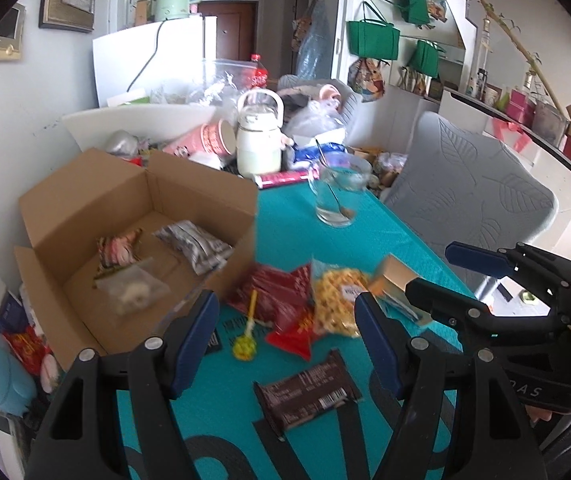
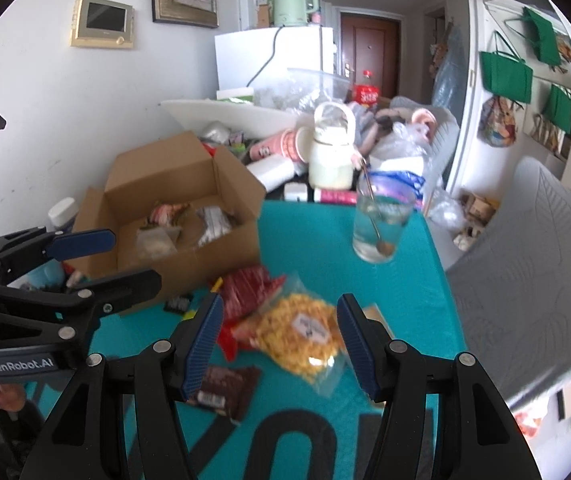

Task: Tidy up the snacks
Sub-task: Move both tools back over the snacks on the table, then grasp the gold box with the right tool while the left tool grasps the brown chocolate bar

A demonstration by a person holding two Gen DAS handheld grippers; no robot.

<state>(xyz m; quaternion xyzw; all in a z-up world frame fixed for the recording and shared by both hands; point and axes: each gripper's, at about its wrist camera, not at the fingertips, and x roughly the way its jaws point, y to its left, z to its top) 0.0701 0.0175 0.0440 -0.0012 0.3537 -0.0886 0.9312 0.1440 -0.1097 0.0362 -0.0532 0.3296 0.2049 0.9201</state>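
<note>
Teal cover on the table [image 1: 285,216], snacks scattered across its near half. Left claw [image 1: 287,338] released — blue pads apart, nothing between them, hovering above the pile. Right claw [image 2: 281,344] likewise released, empty, hanging over the yellow snack bag [image 2: 301,332].

Snack positions (left wrist view unless noted):
- cardboard box [image 1: 201,196], flaps open, at table's left edge, next to the wall. Inside: a pink wrapped item [image 1: 119,250], a grey-patterned packet [image 1: 193,244], a clear pouch [image 1: 133,294] w/ something pale in it.
- red packets [image 1: 281,300] just beside the box's near corner, overlapping each other.
- lollipop [image 1: 245,344], yellow-green head, its stick lying over the red packets.
- yellow snack bag touching the red packets on their right.
- small tan box [image 1: 395,278] right of the yellow bag, near the table's right edge.
- dark brown bar [image 1: 309,394] lying flat, nearest the cameras, apart from the rest.

Glass [image 1: 335,192] w/ spoon stands upright further back, well apart from the snacks. Behind it: cream jug [image 1: 259,142] amid clutter. Both views blurred; packet labels unreadable.
</note>
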